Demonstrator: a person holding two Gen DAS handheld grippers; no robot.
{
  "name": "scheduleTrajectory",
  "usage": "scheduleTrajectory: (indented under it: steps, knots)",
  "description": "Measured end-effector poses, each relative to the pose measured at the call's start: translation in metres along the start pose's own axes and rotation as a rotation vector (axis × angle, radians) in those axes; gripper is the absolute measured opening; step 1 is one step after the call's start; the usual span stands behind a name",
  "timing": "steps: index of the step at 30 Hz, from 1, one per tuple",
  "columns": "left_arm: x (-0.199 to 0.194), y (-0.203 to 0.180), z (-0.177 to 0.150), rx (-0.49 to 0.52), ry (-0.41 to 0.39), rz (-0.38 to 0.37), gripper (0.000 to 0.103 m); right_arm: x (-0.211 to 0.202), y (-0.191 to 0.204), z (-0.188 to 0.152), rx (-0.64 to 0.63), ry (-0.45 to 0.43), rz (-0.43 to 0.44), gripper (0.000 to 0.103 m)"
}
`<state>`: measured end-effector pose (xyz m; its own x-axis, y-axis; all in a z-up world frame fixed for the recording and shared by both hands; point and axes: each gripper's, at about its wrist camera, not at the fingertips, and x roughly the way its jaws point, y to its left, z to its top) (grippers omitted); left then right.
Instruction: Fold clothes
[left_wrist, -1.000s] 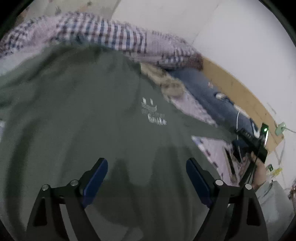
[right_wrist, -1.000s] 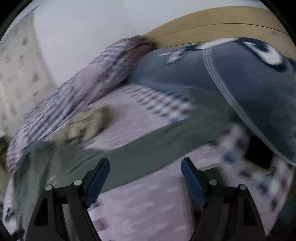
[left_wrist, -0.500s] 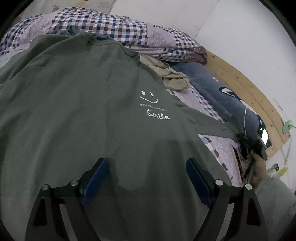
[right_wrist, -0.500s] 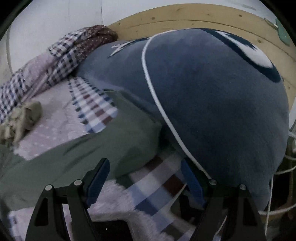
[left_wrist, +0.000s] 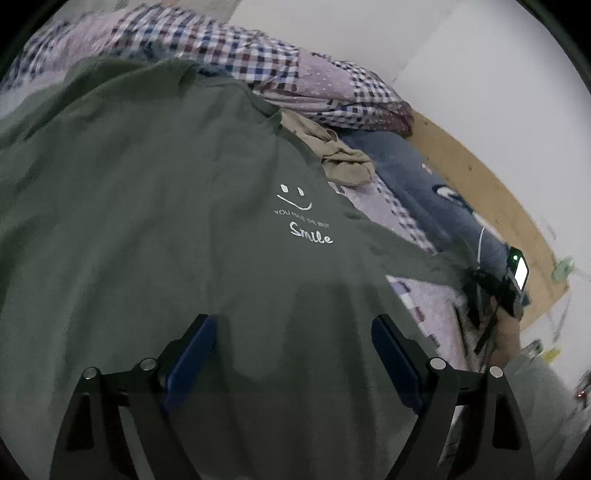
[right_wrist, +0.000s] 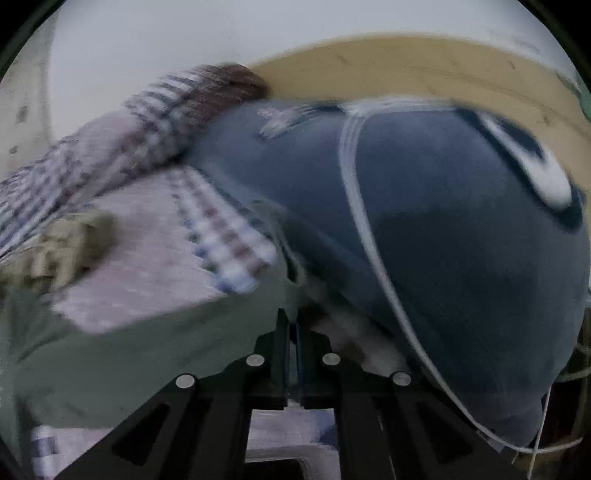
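Both tongs show: the left gripper (left_wrist: 291, 354) hangs with its jaws spread wide above the green shirt (left_wrist: 147, 221), which lies flat, print up, on the bed (left_wrist: 417, 295). Blurred, the right gripper (right_wrist: 291, 332) has its jaws pressed together on the shirt's sleeve end (right_wrist: 147, 350), beside the dark blue pillow (right_wrist: 461, 240) and checked blanket (right_wrist: 110, 155).
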<state>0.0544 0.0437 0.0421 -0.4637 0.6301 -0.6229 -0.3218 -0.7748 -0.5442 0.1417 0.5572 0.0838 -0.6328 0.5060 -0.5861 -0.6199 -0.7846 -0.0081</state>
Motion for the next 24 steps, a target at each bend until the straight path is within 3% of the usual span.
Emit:
scheduleTrajectory:
  steps: [7, 13, 15, 19, 22, 24]
  knots:
    - [-0.009, 0.019, 0.012, -0.168, 0.016, -0.119, 0.089, -0.065, 0.098, 0.010, -0.131, -0.072, 0.245, 0.001]
    - [-0.022, 0.033, 0.028, -0.262, -0.007, -0.220, 0.089, -0.097, 0.219, 0.002, -0.230, -0.058, 0.454, 0.001]
    - [-0.027, 0.039, 0.034, -0.302, -0.017, -0.270, 0.089, -0.112, 0.260, -0.007, -0.266, -0.052, 0.523, 0.001]
    - [-0.030, 0.063, 0.043, -0.414, -0.043, -0.341, 0.089, -0.114, 0.344, -0.052, -0.382, 0.047, 0.636, 0.001]
    - [-0.019, 0.086, 0.045, -0.535, -0.035, -0.393, 0.089, -0.111, 0.390, -0.085, -0.458, 0.129, 0.682, 0.001]
    - [-0.009, 0.099, 0.043, -0.612, -0.021, -0.432, 0.089, -0.119, 0.406, -0.095, -0.504, 0.127, 0.689, 0.001]
